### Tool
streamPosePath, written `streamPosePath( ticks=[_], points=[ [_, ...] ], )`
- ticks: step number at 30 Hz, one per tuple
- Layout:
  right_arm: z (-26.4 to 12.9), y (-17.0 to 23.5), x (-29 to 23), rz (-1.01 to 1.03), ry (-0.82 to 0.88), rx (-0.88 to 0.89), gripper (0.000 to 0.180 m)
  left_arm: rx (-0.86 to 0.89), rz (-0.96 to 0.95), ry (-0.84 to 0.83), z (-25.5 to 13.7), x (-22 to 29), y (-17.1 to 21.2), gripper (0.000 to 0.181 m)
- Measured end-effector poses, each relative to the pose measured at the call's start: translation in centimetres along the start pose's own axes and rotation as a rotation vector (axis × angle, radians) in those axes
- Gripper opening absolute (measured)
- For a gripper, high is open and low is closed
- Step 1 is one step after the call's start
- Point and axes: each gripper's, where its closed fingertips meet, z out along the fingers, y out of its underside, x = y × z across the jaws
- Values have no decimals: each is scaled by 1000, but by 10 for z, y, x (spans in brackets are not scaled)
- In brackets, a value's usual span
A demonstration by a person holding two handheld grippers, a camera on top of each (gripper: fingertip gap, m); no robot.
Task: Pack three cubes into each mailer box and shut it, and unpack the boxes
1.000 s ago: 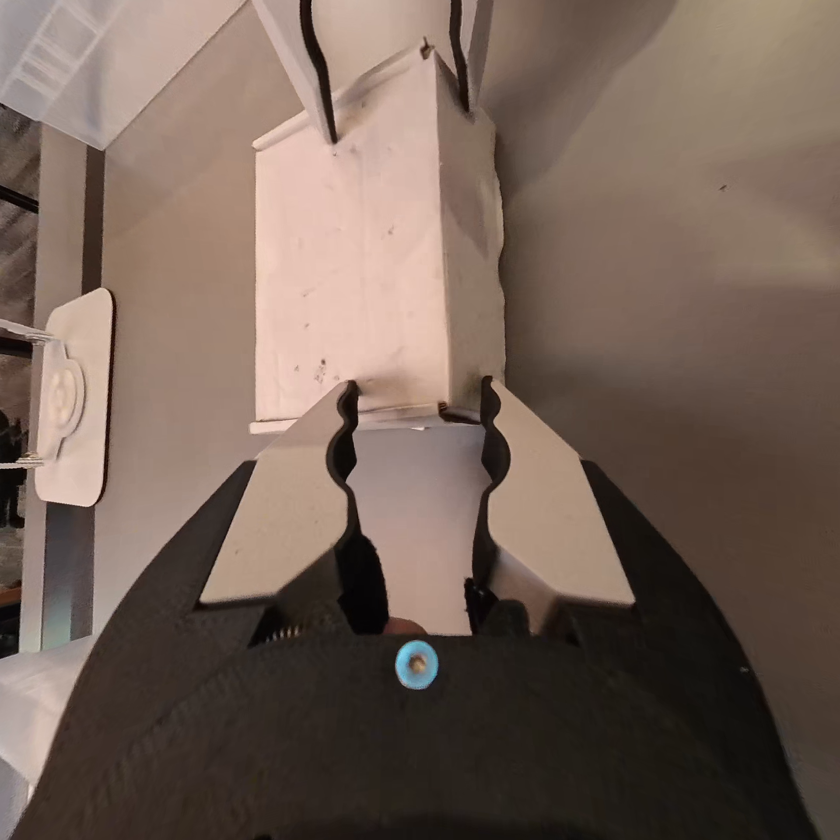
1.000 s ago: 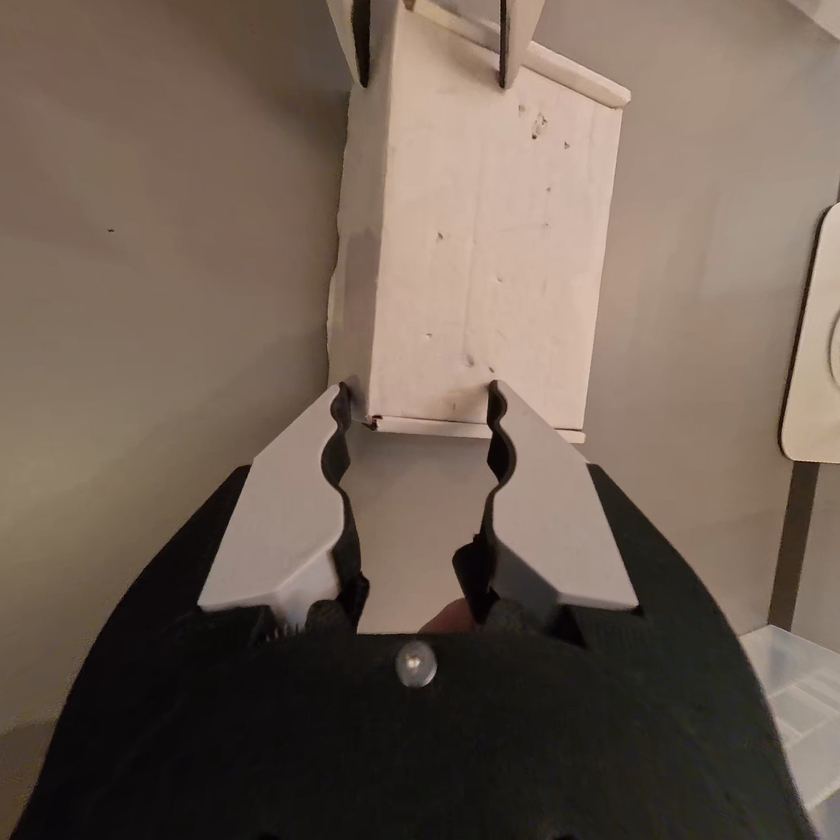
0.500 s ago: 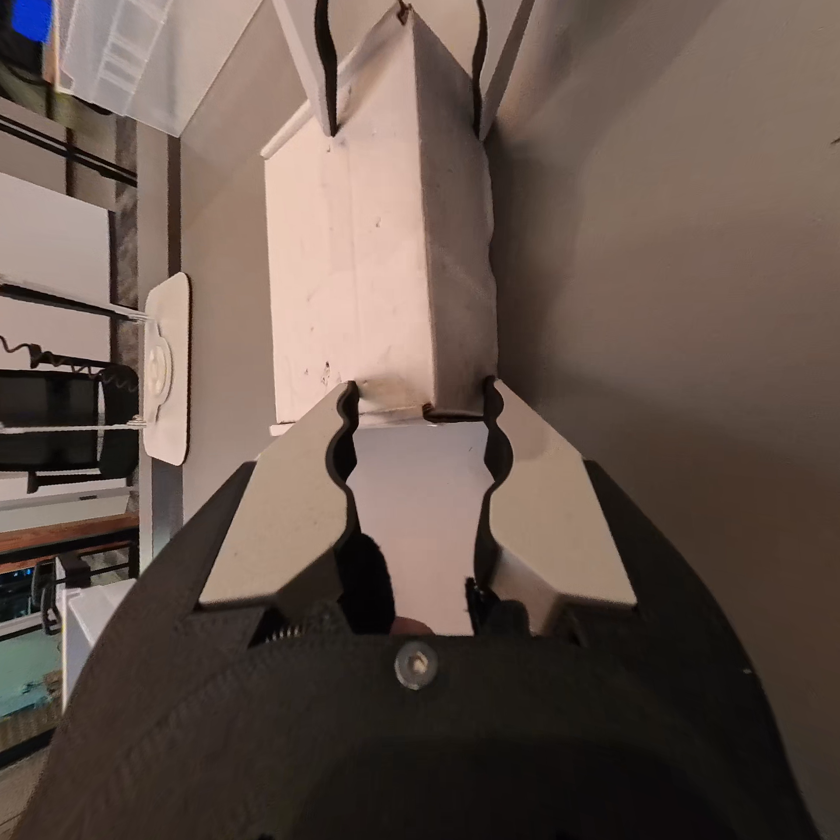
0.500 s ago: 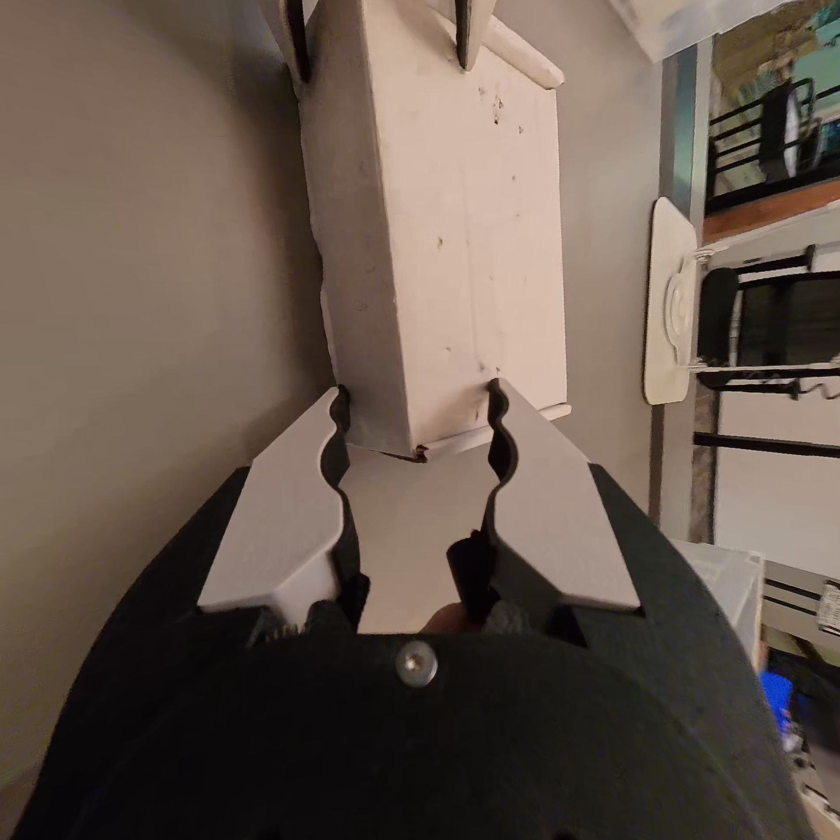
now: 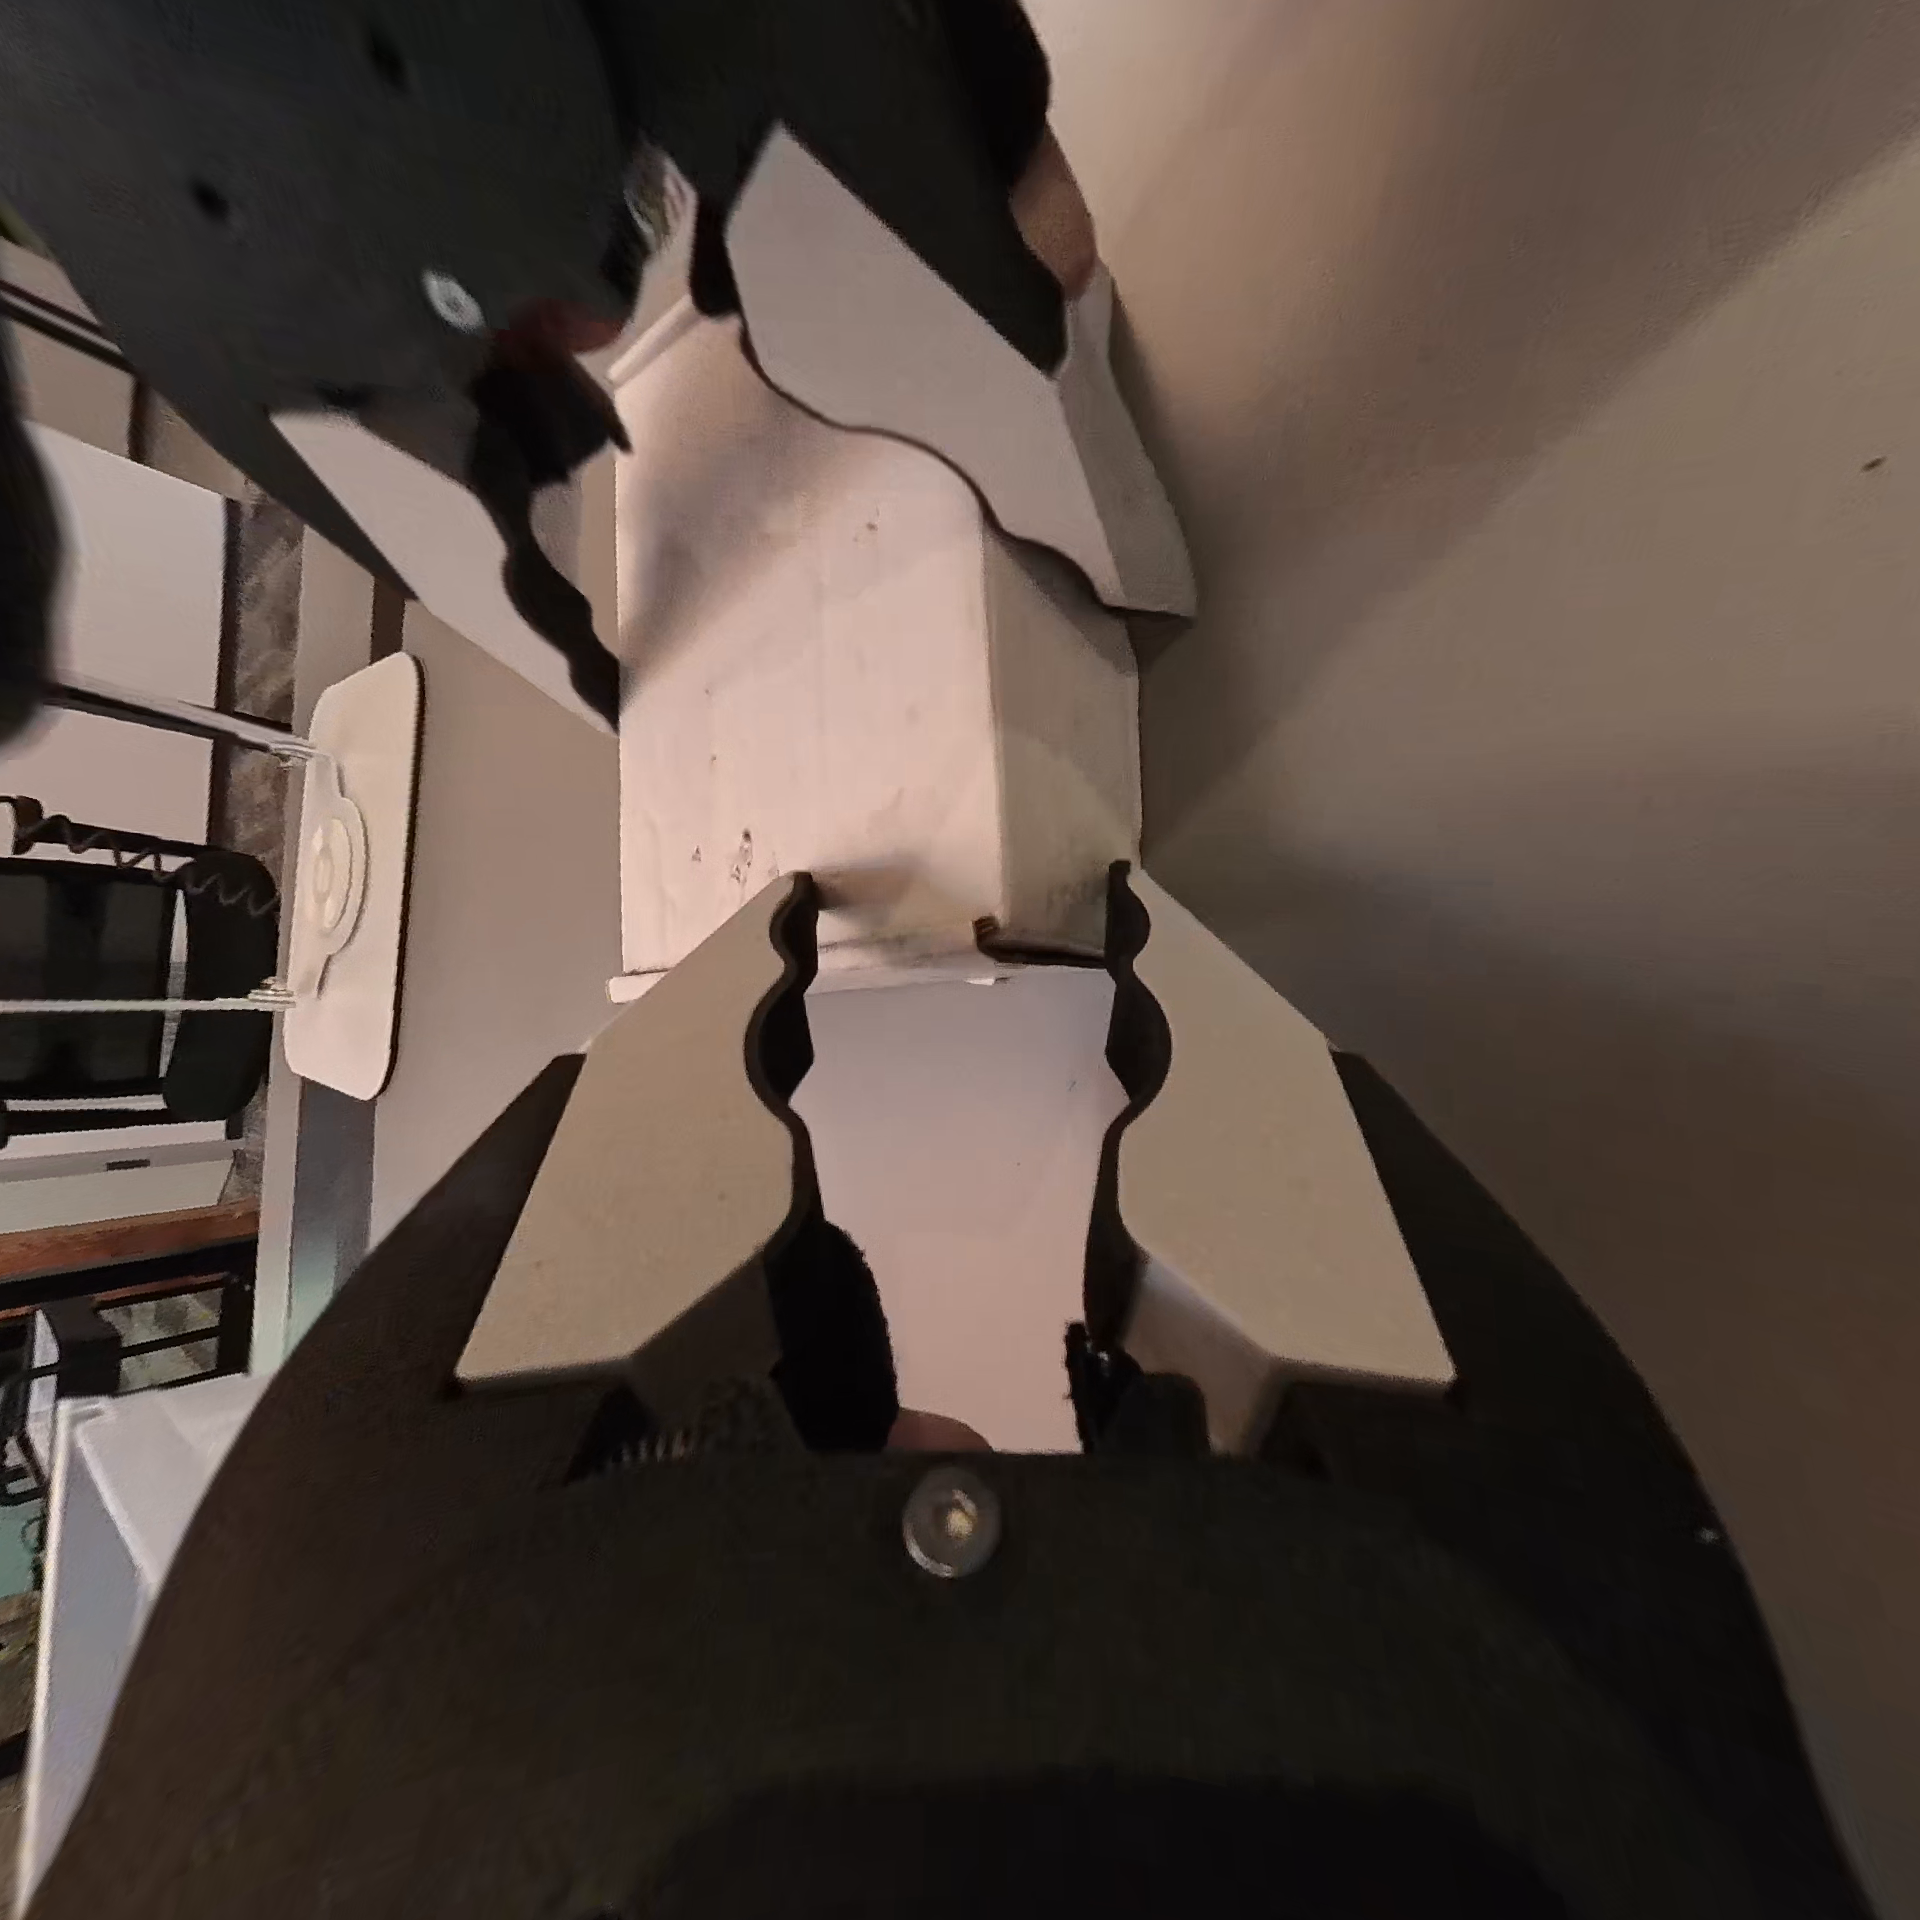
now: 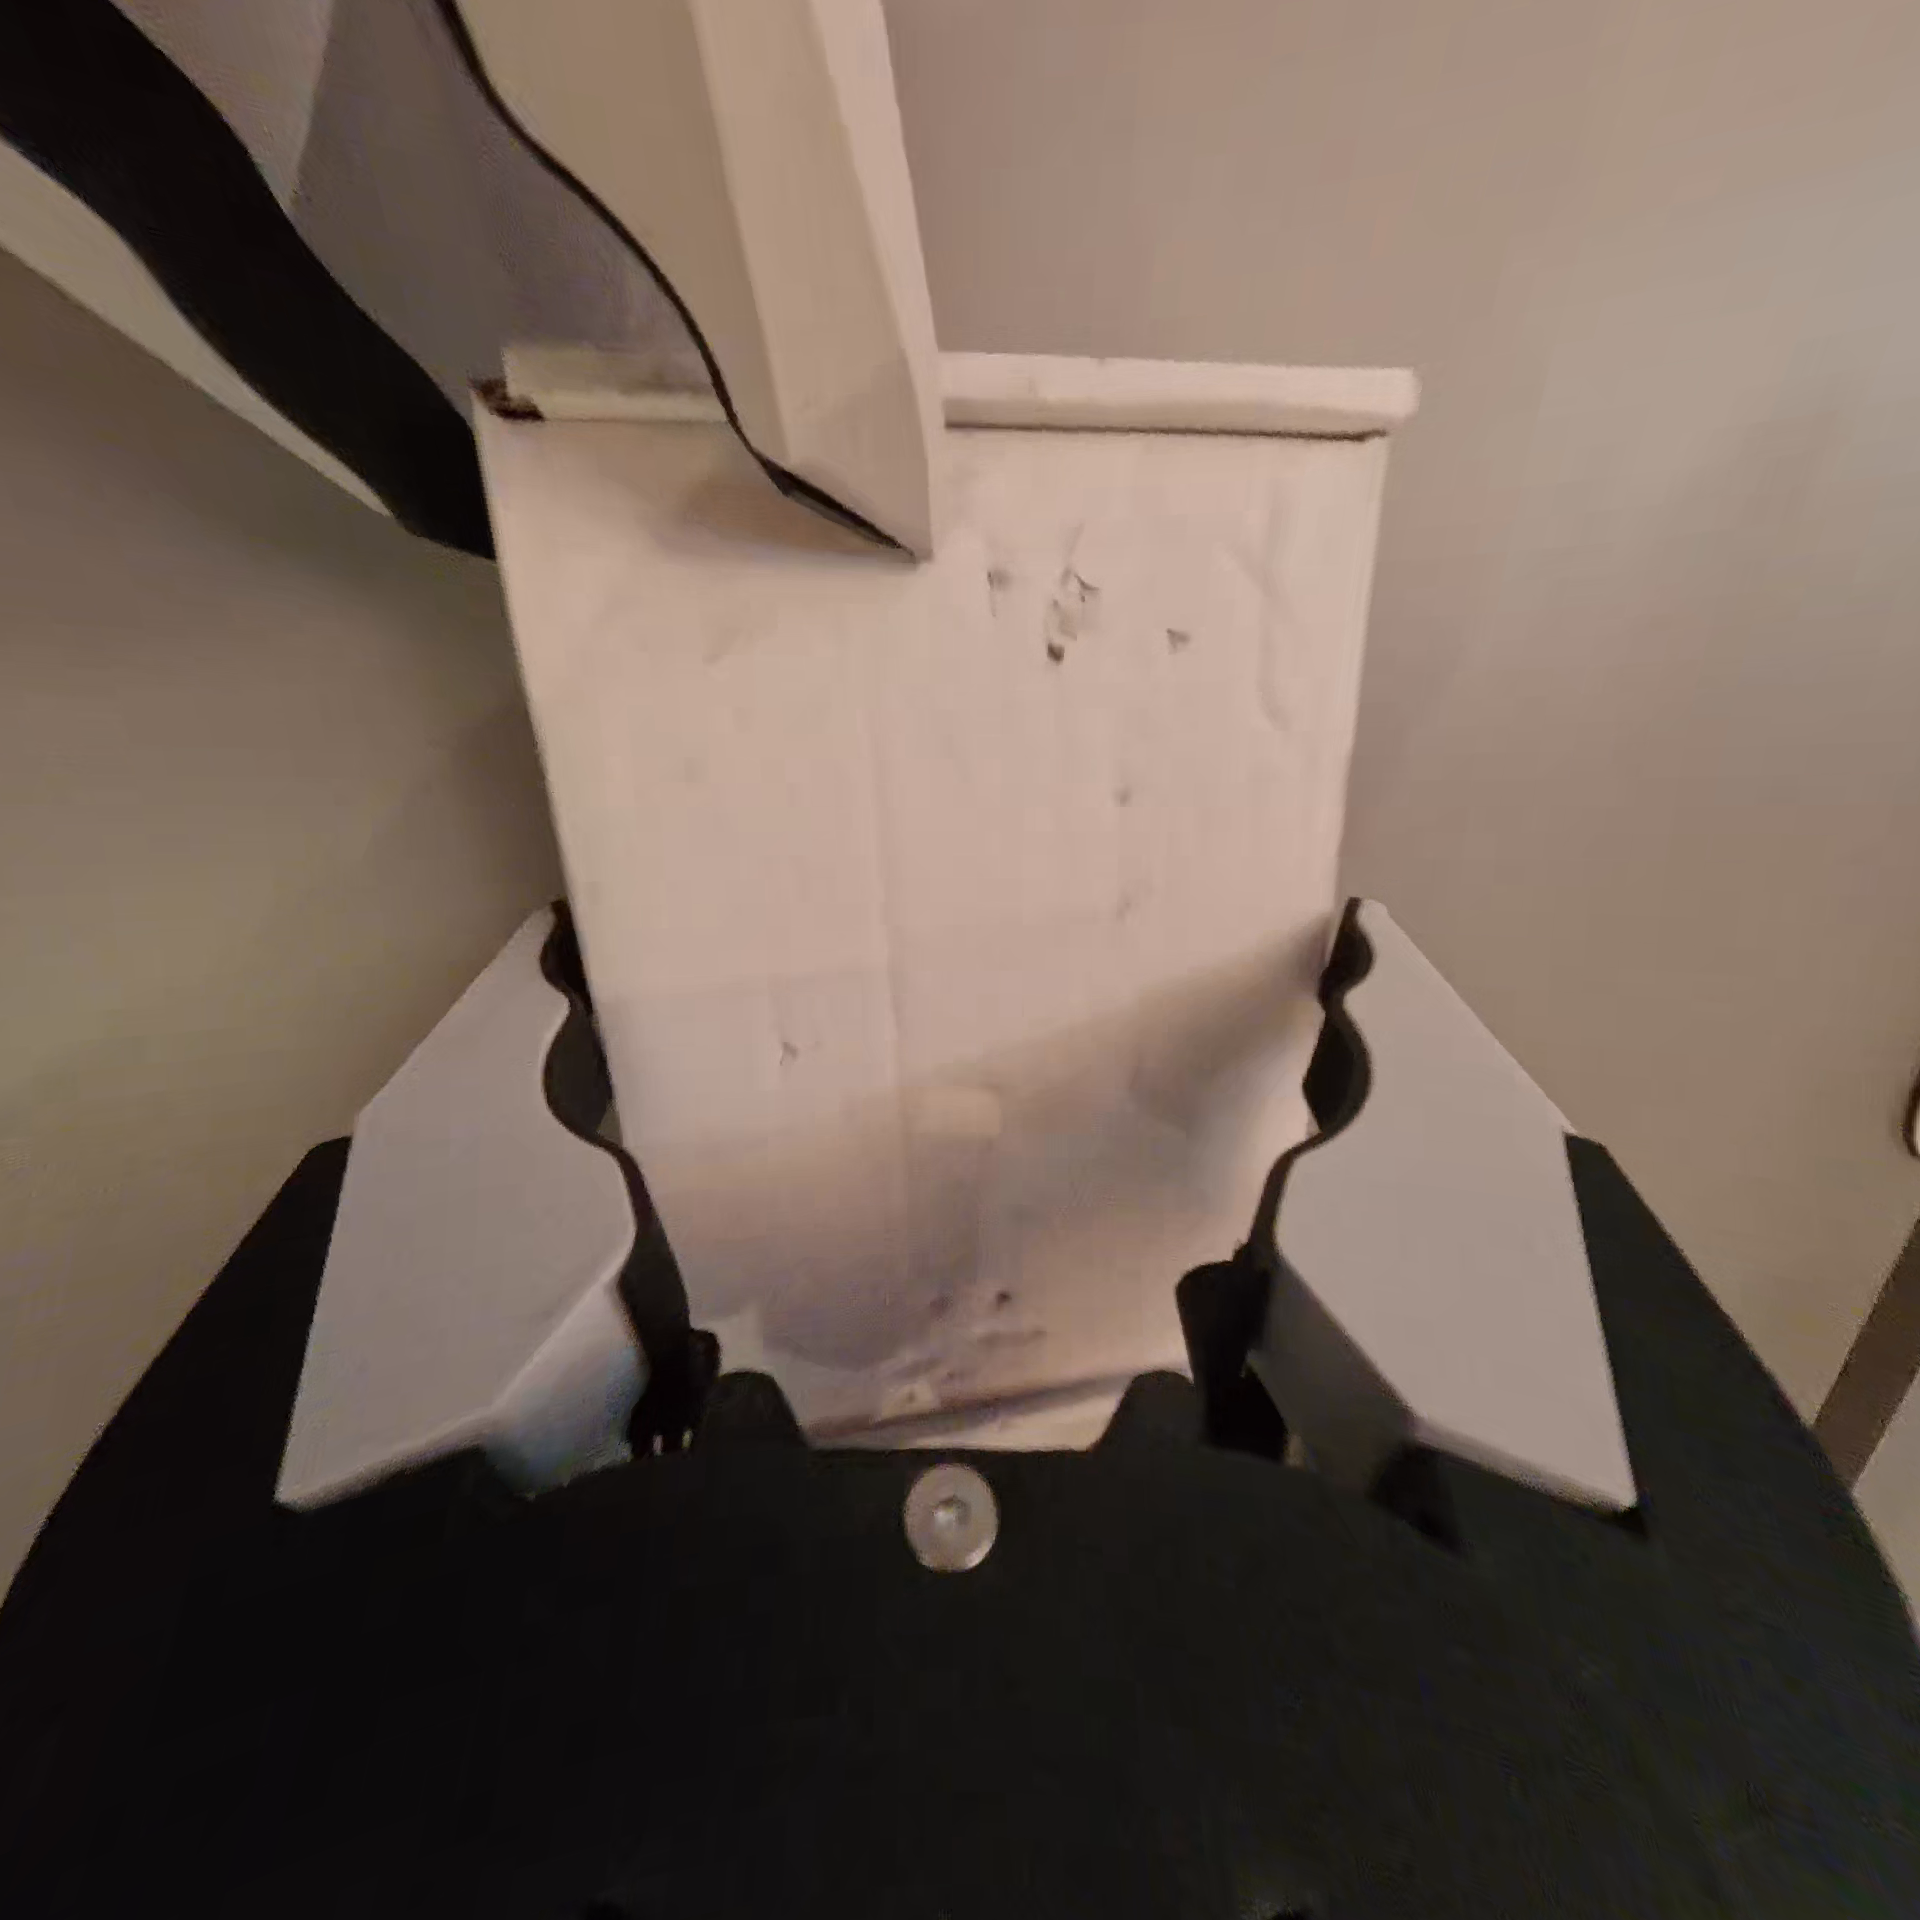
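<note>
A shut white mailer box (image 5: 810, 707) is held between my two grippers over the grey table (image 5: 1558, 727). My left gripper (image 5: 958, 888) is shut on the box's near end. One fingertip lies on the broad face and the other on the table side. My right gripper (image 6: 956, 925) is wide open, with the box (image 6: 935, 779) deep between its fingers. It shows at the box's far end in the left wrist view (image 5: 888, 670). The left gripper also shows in the right wrist view (image 6: 686, 545), straddling the box's far left edge. No cubes are in view.
A white pad with a round fitting (image 5: 353, 873) lies at the table's edge. Beyond it are a black chair (image 5: 125, 987) and a white bin (image 5: 94, 1558). The table edge (image 6: 1860, 1382) shows at the right of the right wrist view.
My right gripper has opened wide and slid forward along the box, which now sits deep between its fingers. My left gripper has kept its hold on the other end.
</note>
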Motion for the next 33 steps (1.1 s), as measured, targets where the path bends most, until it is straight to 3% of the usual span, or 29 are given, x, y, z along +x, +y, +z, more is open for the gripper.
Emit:
streamPosePath(
  ticks=[3,9,15,18,22,26,33],
  points=[
    [3,1,0,-11,-21,-44,138,41,-65,-4,0,-1,-2,53],
    [-2,1,1,72,-2,49,136,170,-108,-81,-6,-14,-7,57],
    [-36,20,23,151,58,141,136,354,-236,-222,-39,-51,-11,34],
    [-76,39,47,173,132,170,136,371,-267,-224,-39,-53,-5,8],
    [-144,89,94,155,255,172,136,302,-268,-222,-26,-51,7,0],
    [-194,171,152,206,357,39,136,293,-288,-163,-13,-43,12,0],
    [-205,301,228,261,385,-188,136,263,-294,-132,1,-40,20,0]
  ],
)
